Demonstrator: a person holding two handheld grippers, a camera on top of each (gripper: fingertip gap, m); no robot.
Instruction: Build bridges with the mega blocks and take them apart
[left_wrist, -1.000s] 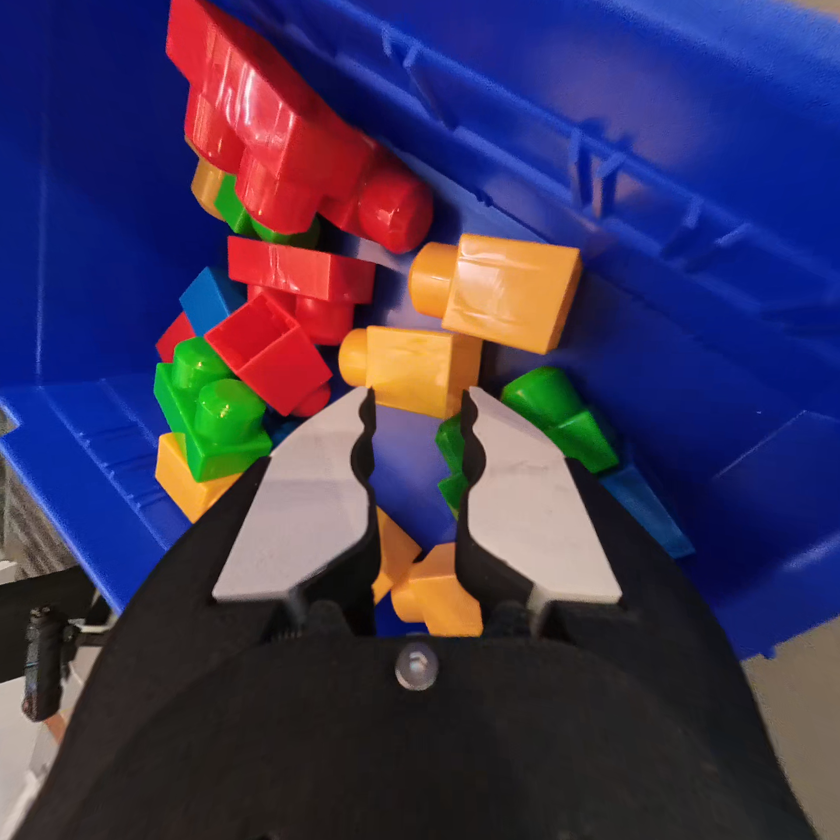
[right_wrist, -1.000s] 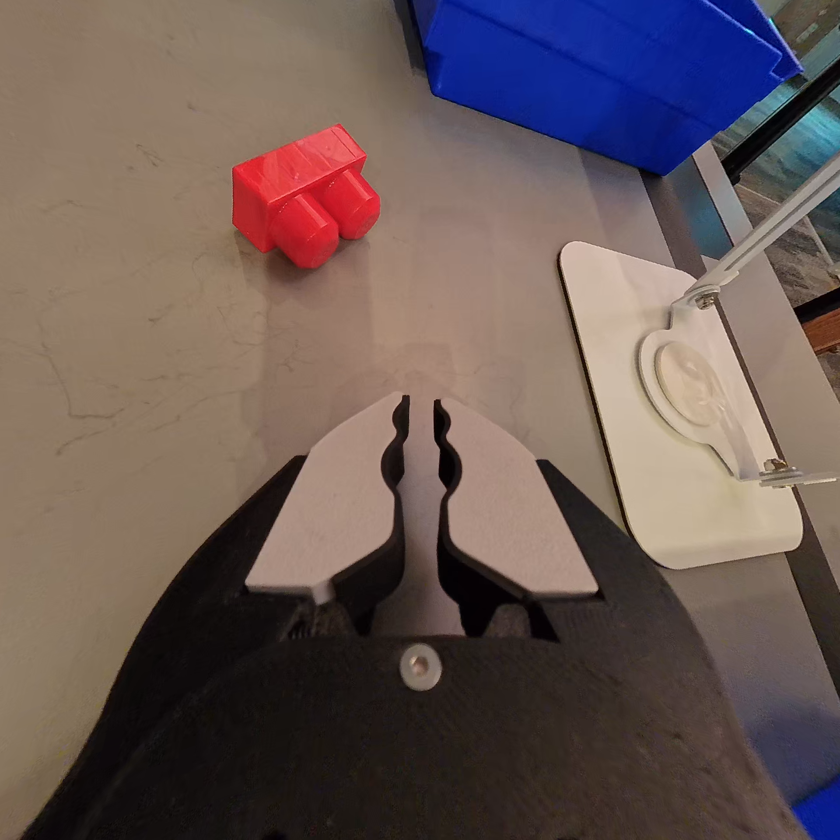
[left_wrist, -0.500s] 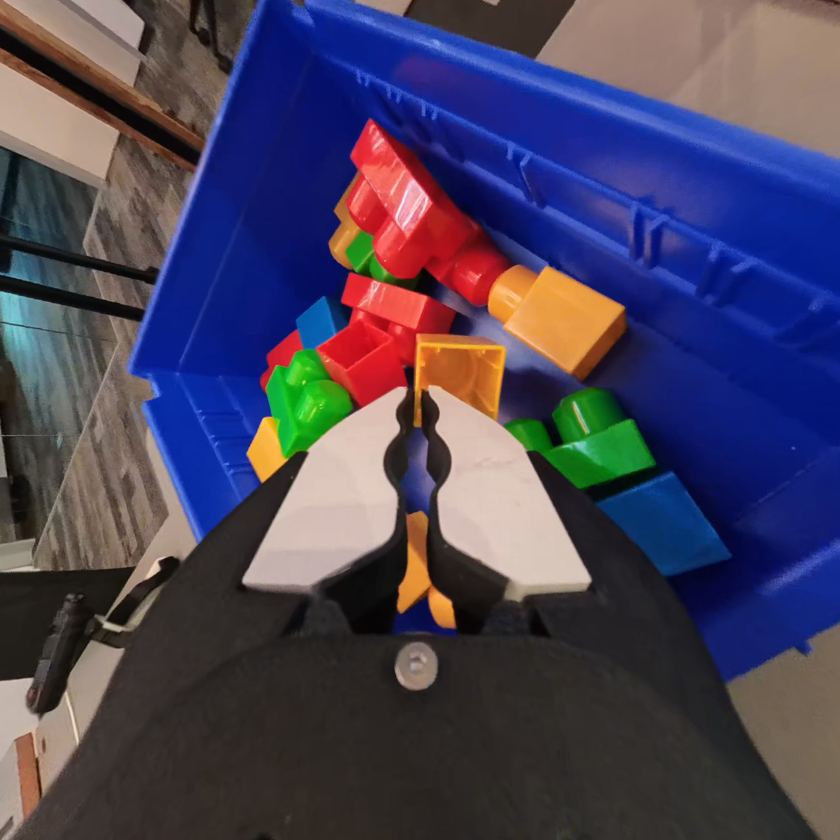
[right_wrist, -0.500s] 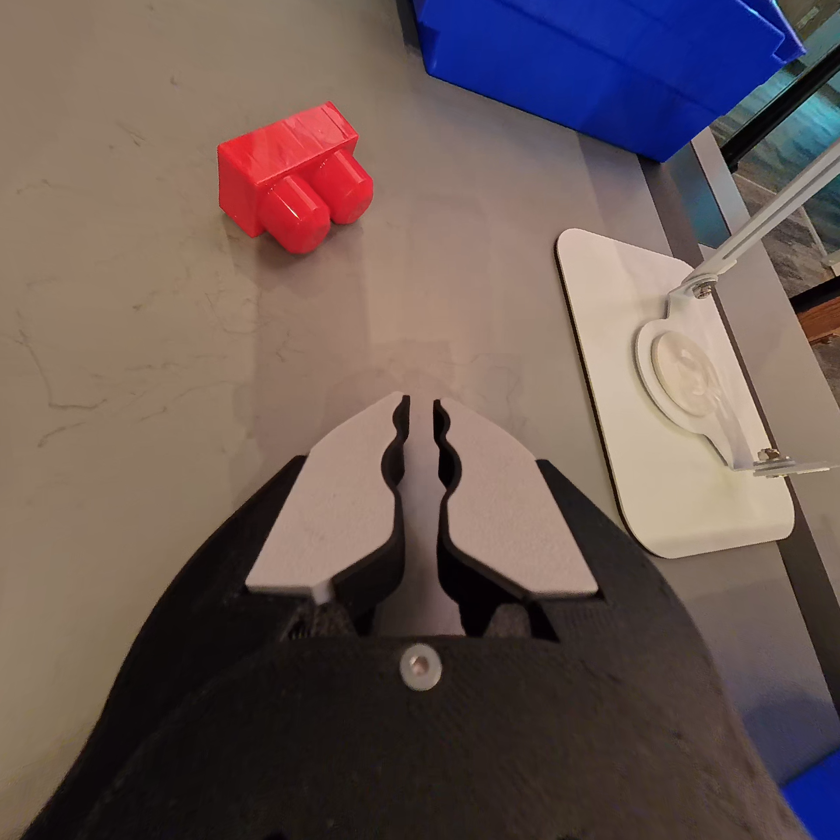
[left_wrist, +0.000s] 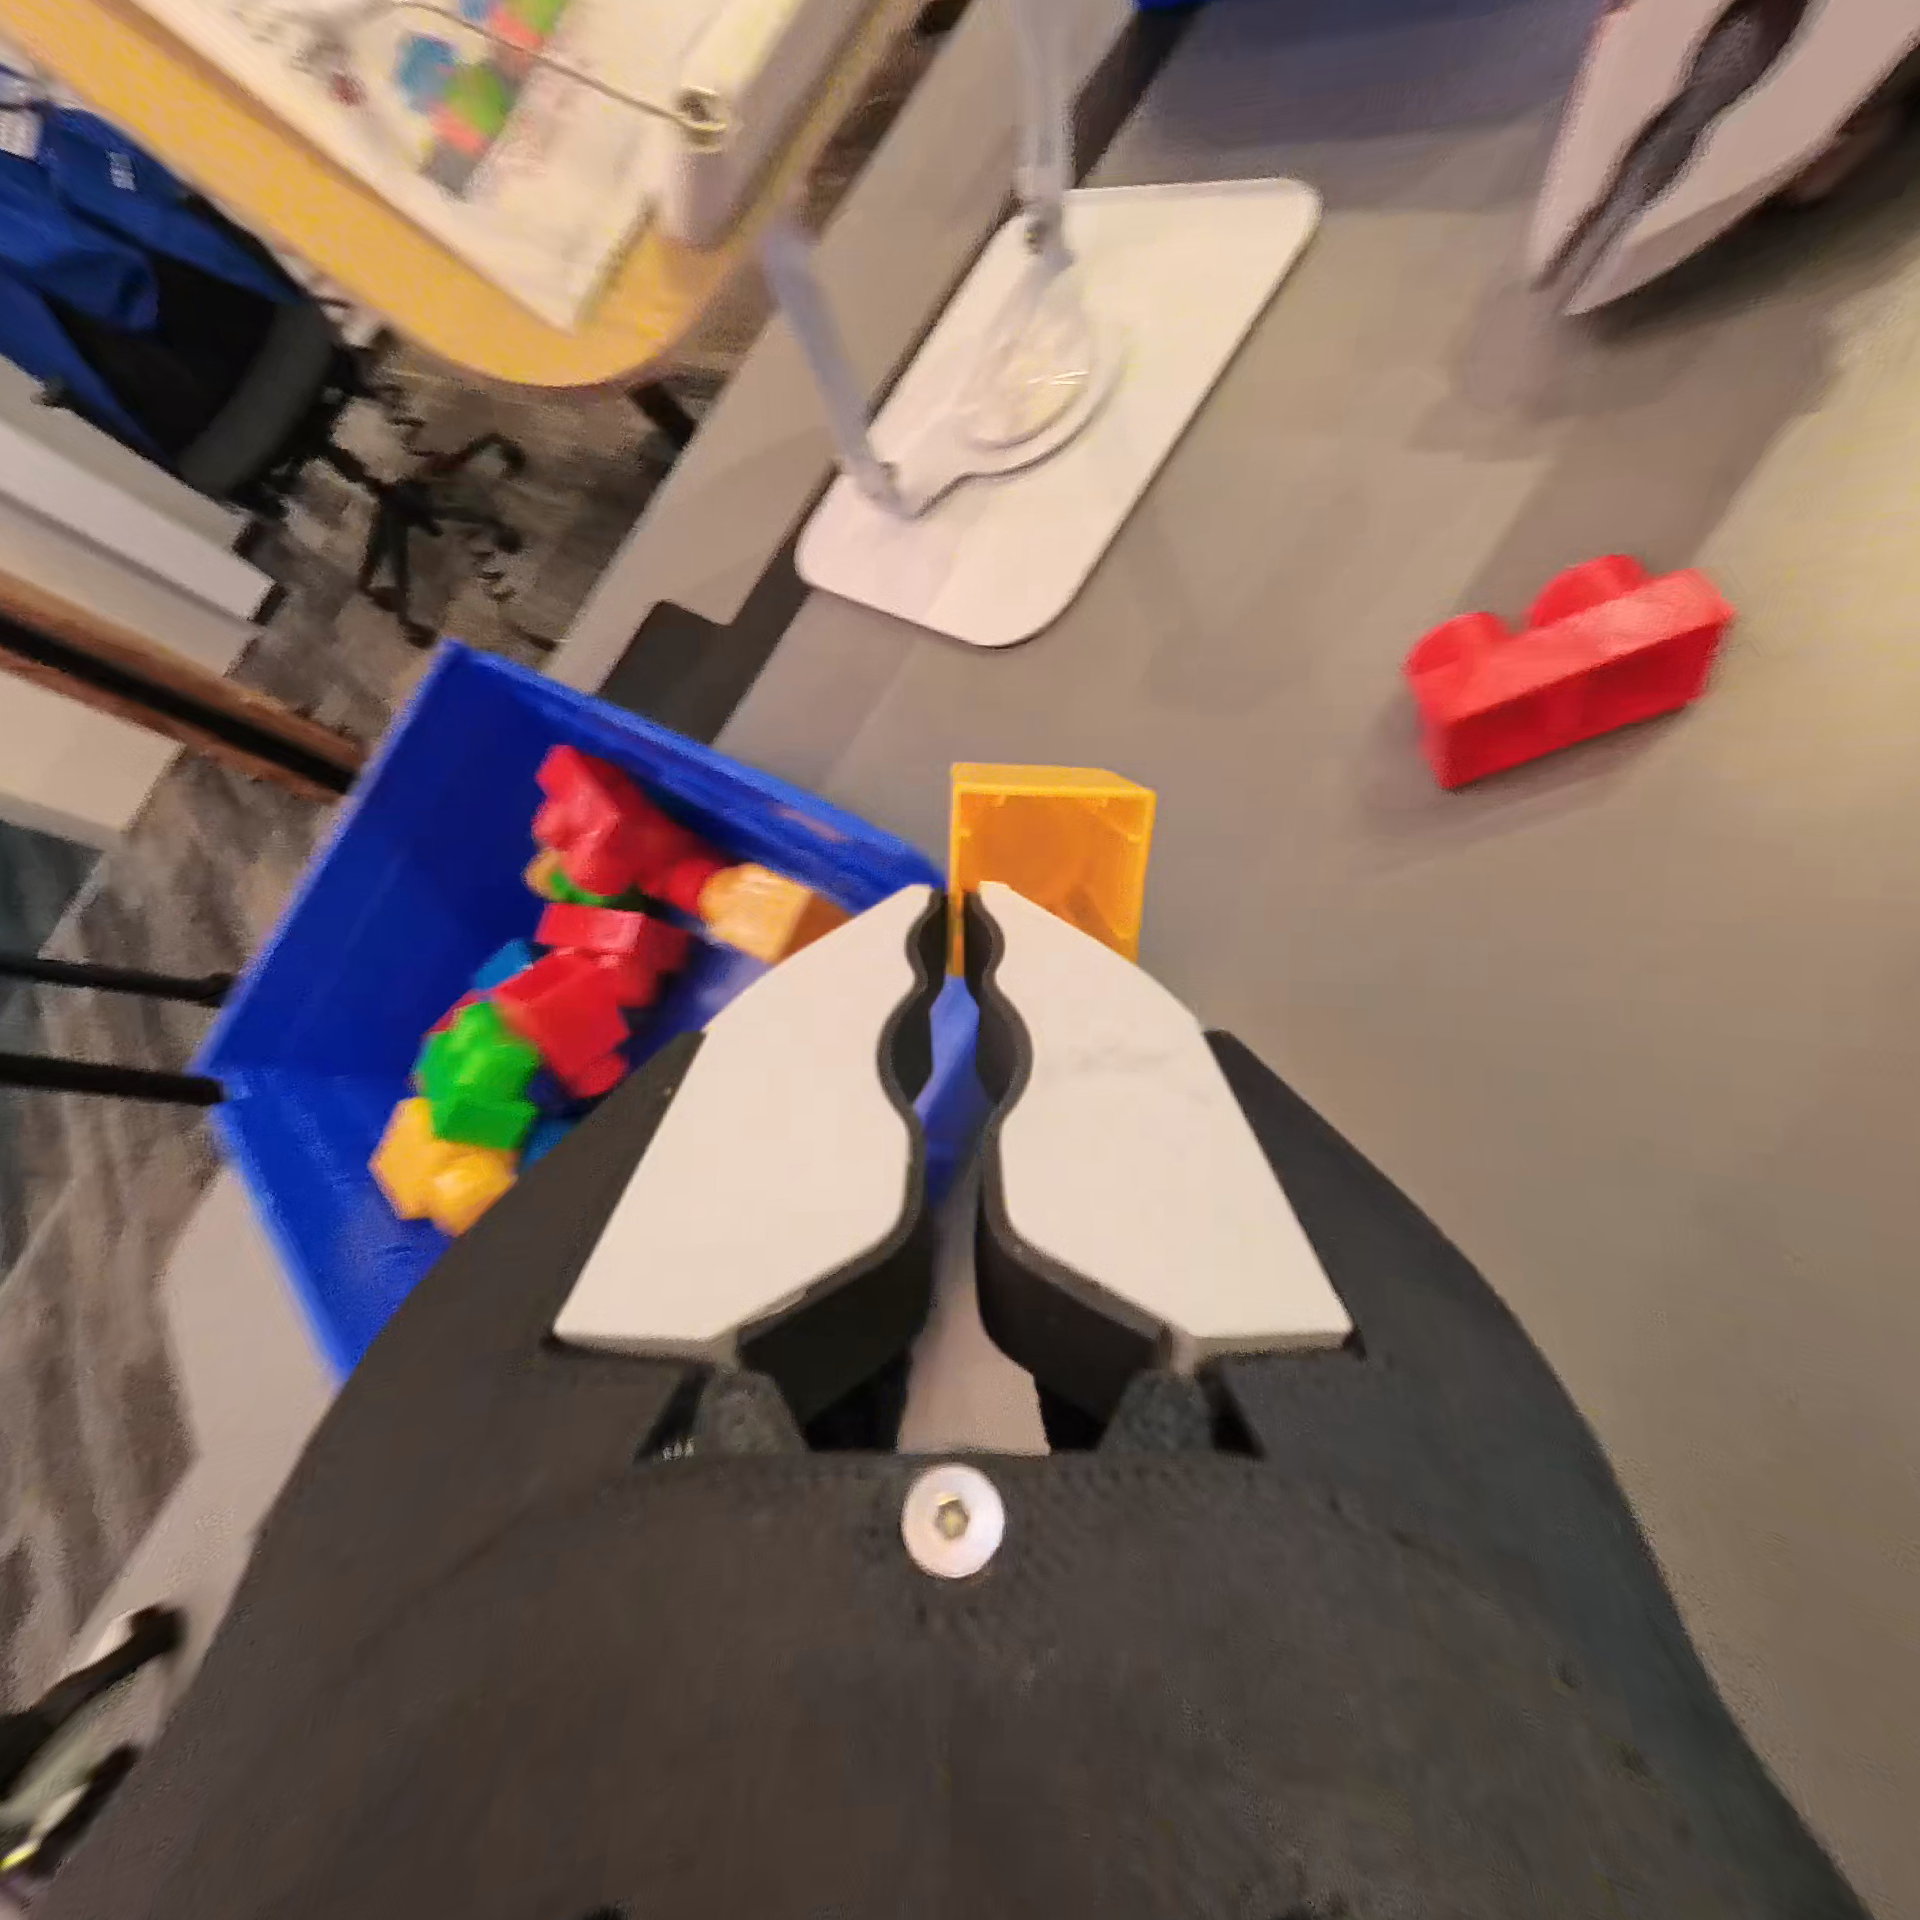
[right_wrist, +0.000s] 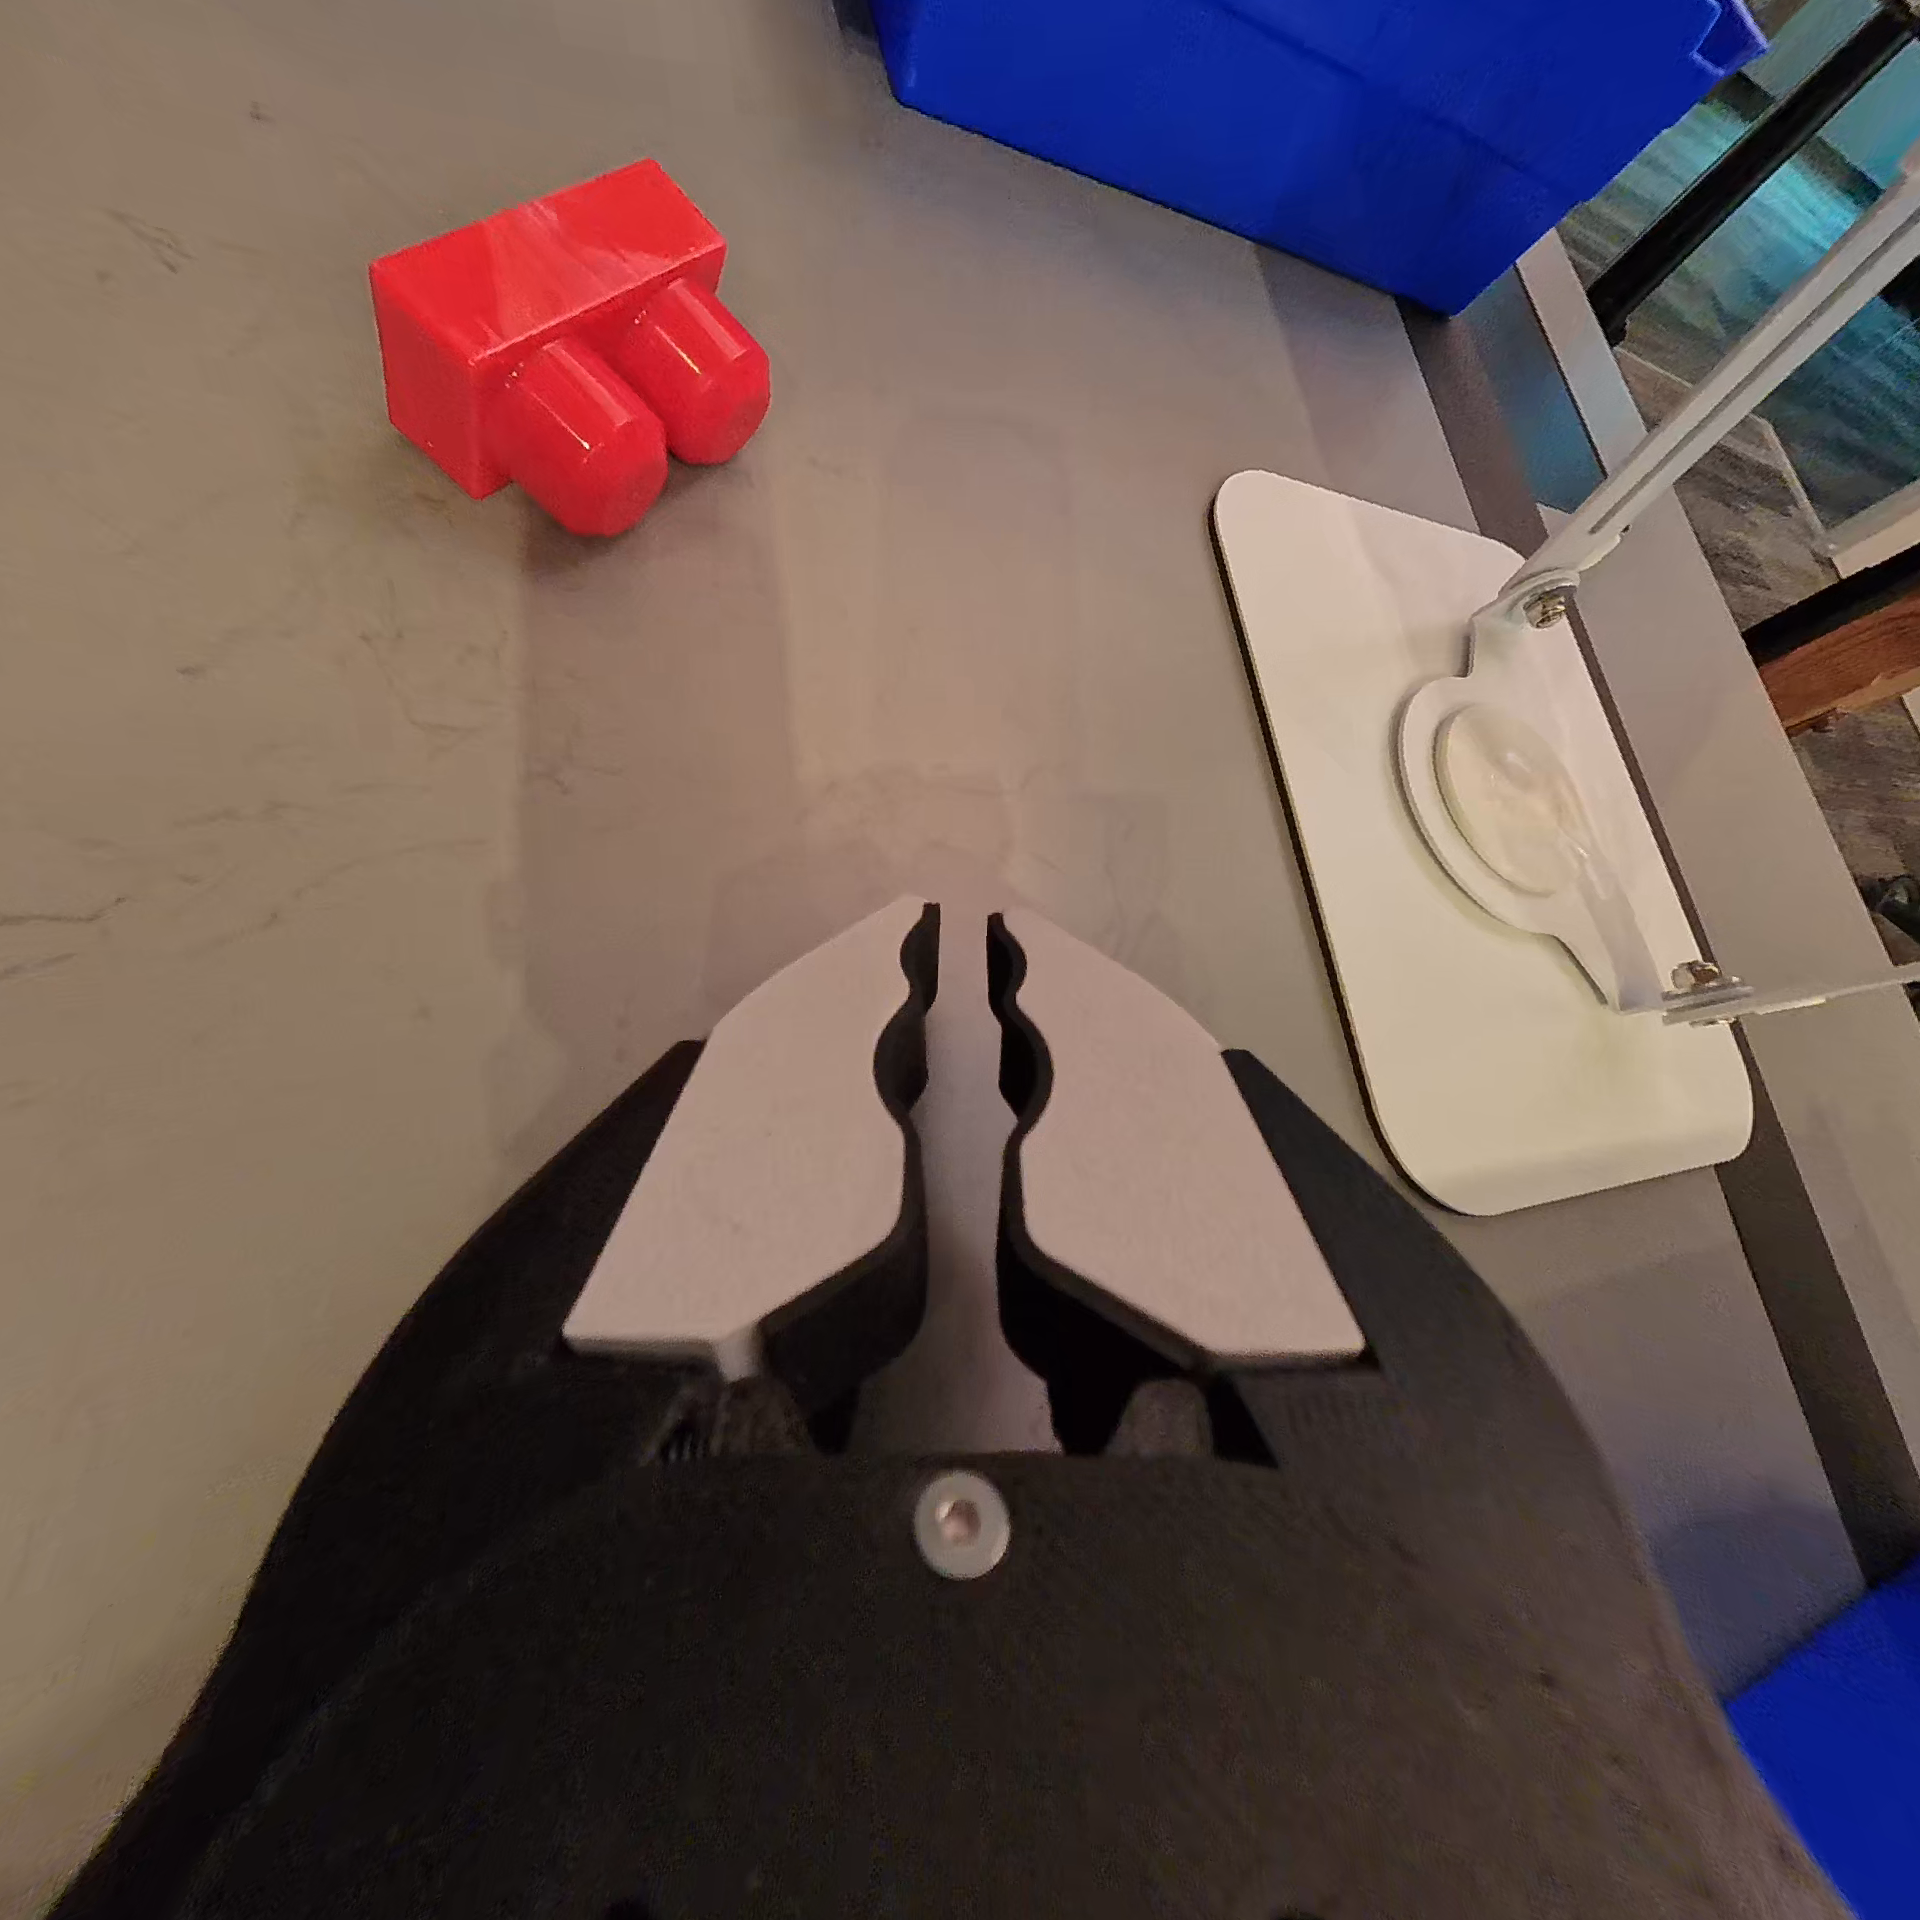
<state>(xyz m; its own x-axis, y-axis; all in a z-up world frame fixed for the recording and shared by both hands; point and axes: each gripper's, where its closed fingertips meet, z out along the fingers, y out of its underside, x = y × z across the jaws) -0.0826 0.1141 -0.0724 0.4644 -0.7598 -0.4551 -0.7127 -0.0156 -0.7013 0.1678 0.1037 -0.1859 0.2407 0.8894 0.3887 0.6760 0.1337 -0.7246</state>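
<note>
Lifted out of the blue bin (left_wrist: 343, 935) since a second ago: orange block (left_wrist: 1049, 862), open underside facing the lens, one thin wall pinched between the nearly closed left gripper (left_wrist: 957, 899) fingertips, centre frame. Red block (left_wrist: 1569, 675) lying at right on the grey table (left_wrist: 1455, 1039). Right gripper (right_wrist: 963, 914), lower centre, slightly parted, empty; white stand base (right_wrist: 1455, 831) at right.
</note>
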